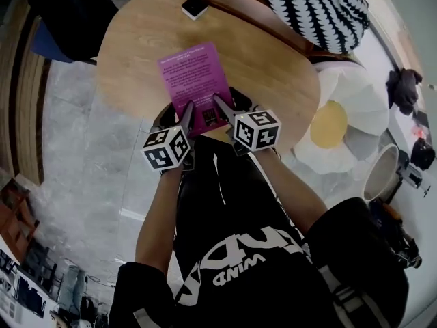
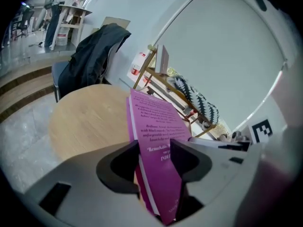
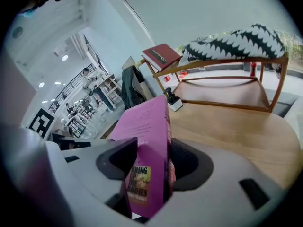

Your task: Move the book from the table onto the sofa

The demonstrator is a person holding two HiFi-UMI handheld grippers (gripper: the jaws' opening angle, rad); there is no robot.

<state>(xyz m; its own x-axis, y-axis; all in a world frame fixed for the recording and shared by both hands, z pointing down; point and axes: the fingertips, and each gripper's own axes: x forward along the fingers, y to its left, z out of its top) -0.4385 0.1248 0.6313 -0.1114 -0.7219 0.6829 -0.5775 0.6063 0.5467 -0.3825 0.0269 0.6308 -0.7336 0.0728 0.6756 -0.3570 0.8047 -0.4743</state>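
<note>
Over round wooden table [image 1: 136, 46], thin magenta paperback book [image 1: 194, 74], near edge pinched tight by left gripper [image 1: 186, 113] and right gripper [image 1: 222, 105].

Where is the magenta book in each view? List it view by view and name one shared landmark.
Head view: book at centre, over the round table.
Left gripper view: book low centre, between the jaws; table left.
Right gripper view: book low centre-left, between the jaws; table right.
Shared landmark: the table.
</note>
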